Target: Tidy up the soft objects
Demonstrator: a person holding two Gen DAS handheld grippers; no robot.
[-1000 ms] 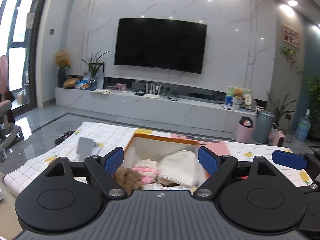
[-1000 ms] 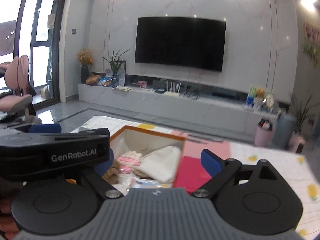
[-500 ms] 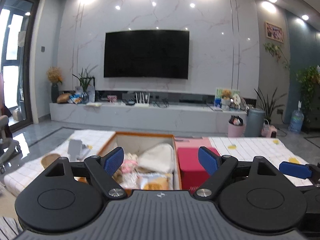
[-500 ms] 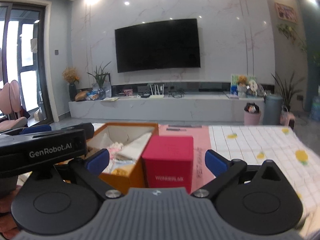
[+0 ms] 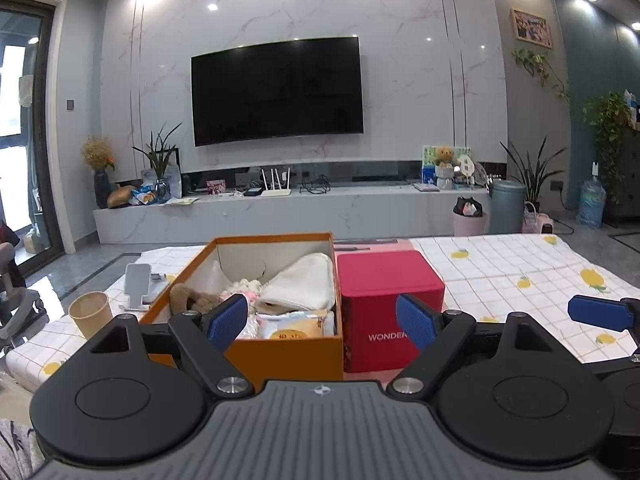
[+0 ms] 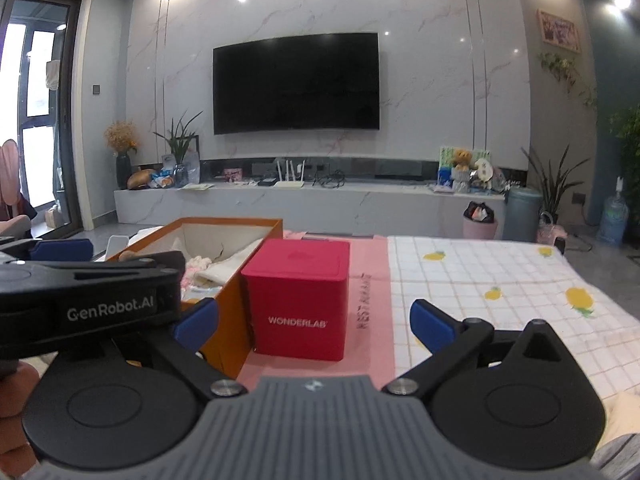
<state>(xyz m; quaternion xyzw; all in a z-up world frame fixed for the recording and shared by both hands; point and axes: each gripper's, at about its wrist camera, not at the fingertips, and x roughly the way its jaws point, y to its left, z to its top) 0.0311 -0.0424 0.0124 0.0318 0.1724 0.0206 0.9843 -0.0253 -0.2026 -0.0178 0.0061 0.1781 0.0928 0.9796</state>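
An orange box (image 5: 244,344) stands open on a table (image 5: 500,276) covered with a white checked cloth printed with yellow fruit, and the soft things lie inside it: a folded cream towel (image 5: 300,284) leaning against the right wall, a brown plush toy (image 5: 192,300) at the left, something pink and fluffy (image 5: 244,286) between them, and a flat packet with an orange print (image 5: 292,326) toward the near end. Touching the box's right side is a closed red cube box (image 5: 384,304) (lettered WONDERLAB on its front), which sits on a pink strip (image 6: 368,304) of the table covering. The left gripper (image 5: 322,318) hovers in front of the orange box with its jaws spread wide and nothing between them; its blue pads frame the box's near right corner and the red cube. The right gripper (image 6: 316,326) is beside it on the right, likewise wide apart and empty, looking at the red cube. To the left of the orange box stand a paper cup (image 5: 90,314) and a white phone stand (image 5: 138,286). Beyond the table are a wall-mounted television (image 5: 276,90) and a long low marble shelf (image 5: 280,216).
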